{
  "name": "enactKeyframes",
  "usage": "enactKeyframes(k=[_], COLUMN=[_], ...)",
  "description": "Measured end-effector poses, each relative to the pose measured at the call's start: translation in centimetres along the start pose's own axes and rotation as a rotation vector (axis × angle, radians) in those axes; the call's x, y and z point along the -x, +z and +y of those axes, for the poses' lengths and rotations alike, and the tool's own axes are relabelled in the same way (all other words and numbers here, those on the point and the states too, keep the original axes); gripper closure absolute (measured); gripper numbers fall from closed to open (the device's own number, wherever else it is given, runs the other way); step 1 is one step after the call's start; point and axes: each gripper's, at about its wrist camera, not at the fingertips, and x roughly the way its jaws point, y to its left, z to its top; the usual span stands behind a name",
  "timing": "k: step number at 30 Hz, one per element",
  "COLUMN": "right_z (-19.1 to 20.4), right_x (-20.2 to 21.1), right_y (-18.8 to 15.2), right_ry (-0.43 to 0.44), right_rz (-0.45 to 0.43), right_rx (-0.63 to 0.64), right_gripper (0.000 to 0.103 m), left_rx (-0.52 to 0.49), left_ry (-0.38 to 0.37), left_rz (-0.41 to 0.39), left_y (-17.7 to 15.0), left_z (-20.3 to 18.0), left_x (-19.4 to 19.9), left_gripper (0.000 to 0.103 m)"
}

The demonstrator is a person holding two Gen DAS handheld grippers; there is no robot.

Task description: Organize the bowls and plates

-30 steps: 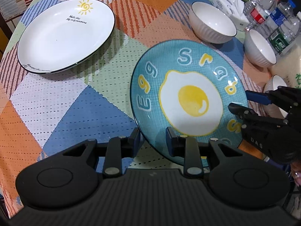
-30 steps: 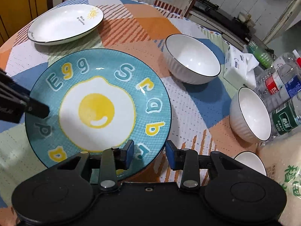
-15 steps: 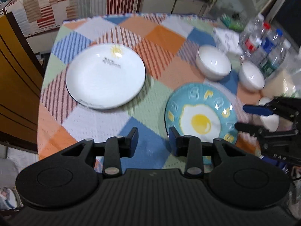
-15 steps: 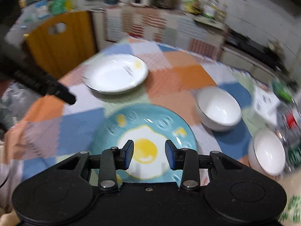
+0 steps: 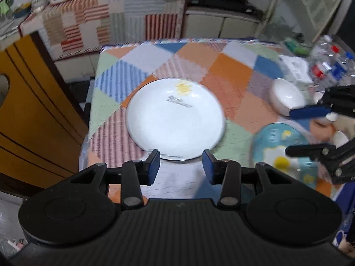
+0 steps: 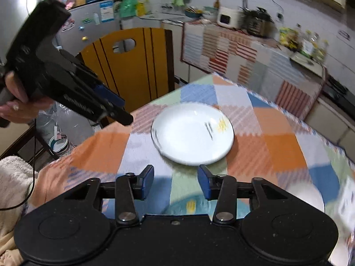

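Two handheld grippers hang above a tabletop (image 5: pixel 233 71) covered in a patchwork cloth, both raised clear of the dishes. The left gripper (image 5: pixel 181 166) has its jaws spread wide with nothing between them, and looks down at a white plate (image 5: pixel 175 119) with a small yellow sun printed near its far edge. The right gripper (image 6: pixel 175 181) also has its jaws spread and empty; the same white plate (image 6: pixel 192 136) lies ahead of it, well apart.

A blue plate (image 5: pixel 286 153) painted with a fried egg lies flat on the cloth to the right of the white plate, not touching it. Nothing is stacked yet.

Judging from this, the step in hand is the approach to a plate, most likely the white one, since both grippers face it. The next move would call for lowering a gripper to the plate's near rim and closing on that thin edge, with a level lift so it does not slip.

Counted: two plates, one white and one blue. One white bowl (image 5: pixel 286 98) stands clearly beyond the blue plate; other small white shapes near the right edge are too blurred to count. A few plastic bottles (image 5: pixel 328 62) stand at the far right.
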Motion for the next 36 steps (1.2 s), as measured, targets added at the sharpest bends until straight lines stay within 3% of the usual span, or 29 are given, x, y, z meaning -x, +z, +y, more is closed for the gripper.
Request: enactKeyframes(k=[5,8,12,19,22,26,30,31,32,36], right_z=[-3.7,-5.7,-7.4,-10.6,-11.2,-11.4,-11.6,-11.6,-11.5,-11.5], right_x=[-5.4,-8.3,-11.5,-15.5,-16.0,-16.8,-17.7,-18.0,-18.4,-18.3], right_y=[-0.4,-1.3,-2.0,-2.8,-3.0,-2.6,-2.8,-2.9,-3.0,-3.6], right_ry=[0.015,0.033,0.048,0.078,0.118,0.120,0.118,0.112,0.095,0.105], right_rz=[0.019,0.002,0.023,0.106,0.104,0.110,0.097,0.092,0.094,0.054], right_rx=[-0.225,-0.337,-0.409,-0.511,-0.543,-0.543,-0.559,-0.567,-0.570,-0.551], right_gripper=[0.046,0.046,0.046,0.045,0.065,0.067,0.069,0.071,0.080,0.082], left_rx=[-0.026,-0.022,-0.063,0.041,0.130,0.197,0.202,0.208,0.219,0.215], left_ry=[0.053,0.096,0.135,0.140,0.084,0.053,0.016,0.001,-0.019,0.032], left_rz=[-0.001,-0.050,-0.059,0.000,0.010,0.013,0.031,0.033,0.039,0.035], left_y=[0.7,0.1,-0.4,0.0,-0.3,-0.3,-0.2,-0.3,-0.4,-0.4], left_z=[2.7,3.8,4.0,5.3,6.8,7.8,7.3,7.0,6.8,5.5], left_x=[-3.7,-5.5,-8.3,-12.6,-13.3,-13.8,-14.7,-14.8,-15.0,-15.1], left_gripper=[0.062,0.062,0.062,0.062,0.062,0.064,0.073,0.076,0.077,0.076])
